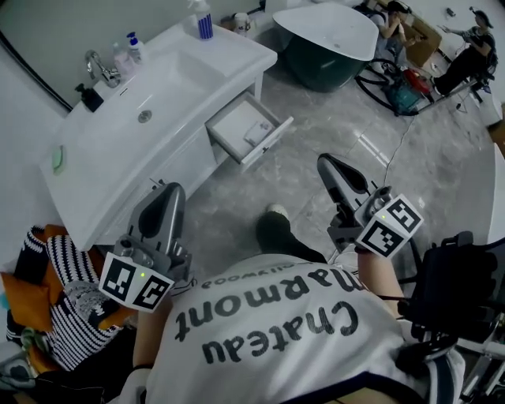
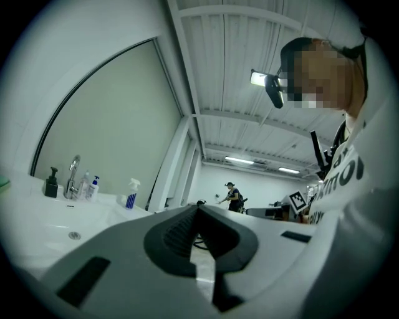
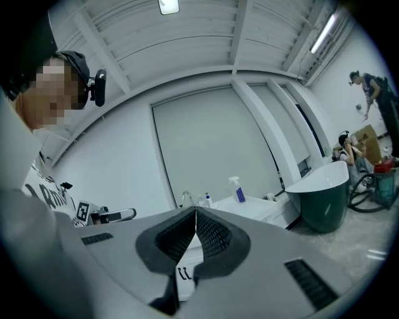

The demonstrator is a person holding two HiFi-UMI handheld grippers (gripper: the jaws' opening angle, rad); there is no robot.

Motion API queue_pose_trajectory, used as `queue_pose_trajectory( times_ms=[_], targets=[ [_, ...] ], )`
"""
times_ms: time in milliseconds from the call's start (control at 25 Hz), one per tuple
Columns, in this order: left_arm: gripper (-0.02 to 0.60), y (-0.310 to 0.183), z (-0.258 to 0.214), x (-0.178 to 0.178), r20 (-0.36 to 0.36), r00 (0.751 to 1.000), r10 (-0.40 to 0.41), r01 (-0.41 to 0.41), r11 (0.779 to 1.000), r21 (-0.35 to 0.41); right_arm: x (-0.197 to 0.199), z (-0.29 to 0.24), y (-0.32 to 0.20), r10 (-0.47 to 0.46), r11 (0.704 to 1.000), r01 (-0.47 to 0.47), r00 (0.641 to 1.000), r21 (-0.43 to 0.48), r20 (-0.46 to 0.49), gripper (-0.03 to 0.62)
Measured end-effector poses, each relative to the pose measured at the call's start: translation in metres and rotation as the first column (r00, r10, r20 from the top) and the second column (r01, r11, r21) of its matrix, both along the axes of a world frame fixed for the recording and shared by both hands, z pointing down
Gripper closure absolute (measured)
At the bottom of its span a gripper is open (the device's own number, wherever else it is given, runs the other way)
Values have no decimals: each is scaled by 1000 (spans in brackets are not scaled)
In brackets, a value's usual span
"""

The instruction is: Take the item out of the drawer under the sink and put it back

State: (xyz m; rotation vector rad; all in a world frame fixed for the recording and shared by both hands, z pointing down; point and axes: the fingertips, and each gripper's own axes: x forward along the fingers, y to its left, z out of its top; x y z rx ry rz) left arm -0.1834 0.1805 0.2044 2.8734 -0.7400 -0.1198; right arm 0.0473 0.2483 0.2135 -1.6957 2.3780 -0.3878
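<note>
Both grippers hung empty, well short of the sink [image 1: 170,79]. The left gripper [image 1: 170,192] had its fingers [image 2: 174,235] closed tip to tip on nothing, and the right gripper [image 1: 327,162] likewise, fingers [image 3: 215,235] pressed together. The drawer [image 1: 267,143] beneath stood pulled out, with a white item [image 1: 259,132] lying inside.

Brightness: I read even, cool, fairly bright light in every view.
Source: ceiling strip lights [image 2: 249,161]; ceiling lamp [image 3: 168,6].
Glare: pale streaks on the floor [image 1: 371,146].
Distortion: gripper views are fisheye with black corners.
Focus: left gripper [image 2: 198,207] and right gripper [image 3: 195,210] bodies are soft up close.
</note>
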Motion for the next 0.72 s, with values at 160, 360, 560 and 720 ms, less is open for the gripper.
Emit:
queue_pose_trajectory(
  times_ms=[160, 360, 560, 720],
  targets=[
    [574, -14, 9, 17, 13, 1000, -5, 5, 1000, -13, 19, 9, -22, -15, 1000, 15, 1000, -15, 6, 582],
    [574, -44, 8, 39, 21, 999, -46, 46, 999, -4, 43, 8, -76, -74, 997, 75, 996, -9, 39, 582],
    [574, -81, 3, 60, 8, 993, -120, 120, 992, -28, 69, 5, -131, -137, 990, 138, 990, -18, 24, 582],
    [574, -108, -1, 74, 25, 984, -175, 176, 984, -36, 87, 0, -173, -193, 981, 194, 981, -22, 22, 582]
  ],
)
